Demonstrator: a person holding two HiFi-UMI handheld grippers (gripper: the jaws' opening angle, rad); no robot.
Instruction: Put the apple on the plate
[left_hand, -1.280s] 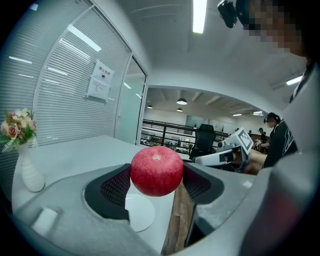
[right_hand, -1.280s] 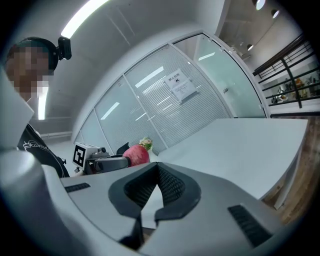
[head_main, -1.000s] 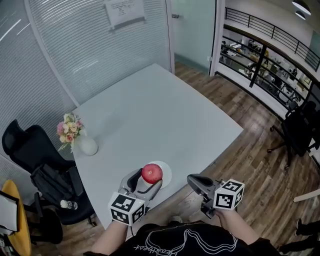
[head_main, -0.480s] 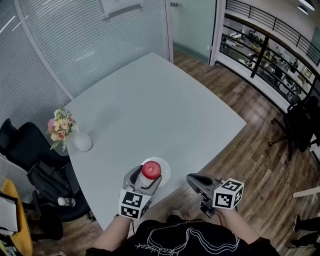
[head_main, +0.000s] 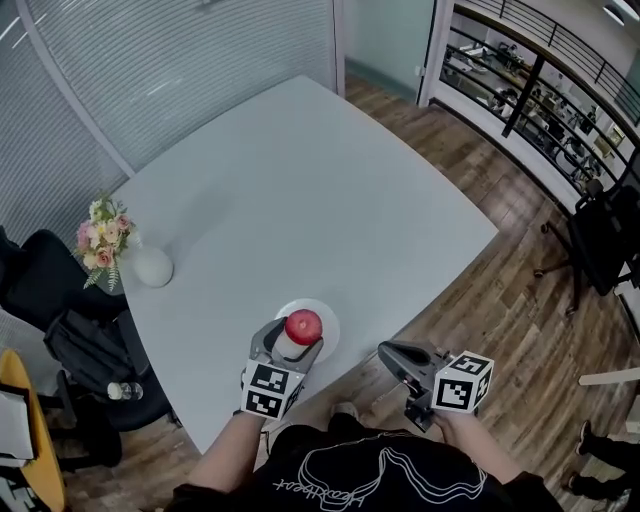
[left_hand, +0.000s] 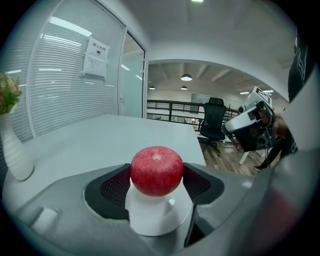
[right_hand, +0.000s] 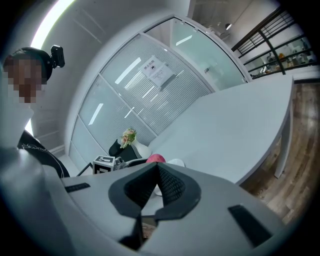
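Note:
A red apple (left_hand: 156, 170) sits between the pads of my left gripper (left_hand: 156, 184), which is shut on it from both sides. Directly below lies a small white plate (left_hand: 159, 222); I cannot tell whether the apple touches it. In the head view the apple (head_main: 303, 326) hangs over the middle of the plate (head_main: 325, 317), near the front edge of the pale table (head_main: 300, 190), with the left gripper (head_main: 297, 341) around it. My right gripper (head_main: 392, 354) is shut and holds nothing, off the table's edge over the wooden floor. From the right gripper view the apple (right_hand: 156, 159) shows beyond that gripper's (right_hand: 157, 171) closed tips.
A white vase (head_main: 150, 266) with flowers (head_main: 100, 225) stands at the table's left edge. Black office chairs (head_main: 45, 290) are on the left, another (head_main: 605, 245) on the right. A frosted glass wall (head_main: 180, 70) runs behind the table.
The left gripper has carried the apple from the plate's left rim to over its middle. The right gripper has stayed shut beside the table. My head has tilted a little further down.

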